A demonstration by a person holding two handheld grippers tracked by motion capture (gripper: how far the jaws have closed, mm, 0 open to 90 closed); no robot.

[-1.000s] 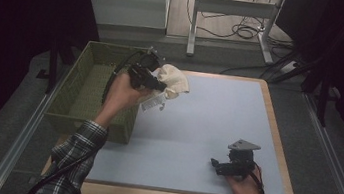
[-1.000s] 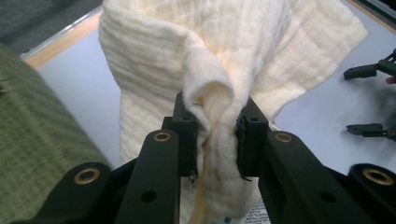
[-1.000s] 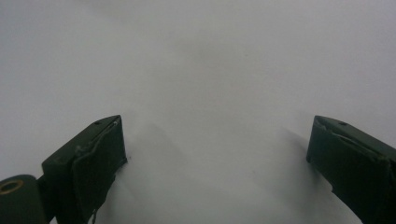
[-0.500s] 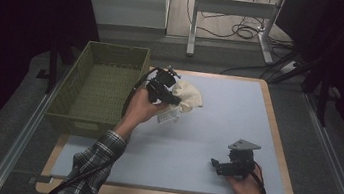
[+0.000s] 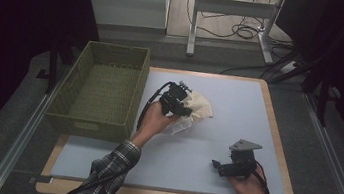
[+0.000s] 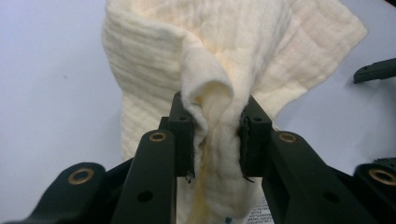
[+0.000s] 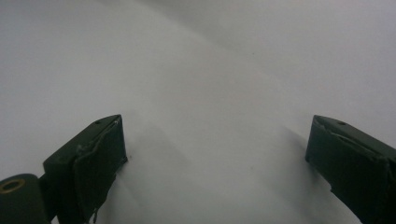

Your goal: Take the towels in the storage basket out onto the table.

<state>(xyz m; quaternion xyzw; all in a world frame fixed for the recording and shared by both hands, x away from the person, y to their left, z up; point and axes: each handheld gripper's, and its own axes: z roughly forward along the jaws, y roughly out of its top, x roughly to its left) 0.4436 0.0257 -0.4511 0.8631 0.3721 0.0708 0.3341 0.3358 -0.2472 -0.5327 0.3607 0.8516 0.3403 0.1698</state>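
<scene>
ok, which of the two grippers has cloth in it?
The left gripper, by the green basket: its jaws pinch a fold of the cream cloth. The right gripper rests open on bare blue table.

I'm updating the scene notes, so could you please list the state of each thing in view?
Cloth: crumpled, on the mat, a fold pinched.
Left claw: shut on the cloth.
Right claw: open, holding nothing, low over the mat.
Basket: upright, nothing inside.
Mat: flat on the table.

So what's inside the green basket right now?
The green basket shows a bare woven floor in the high view, nothing in it. Its near wall hides the strip just behind it. The cream cloth lies outside, on the table.
</scene>
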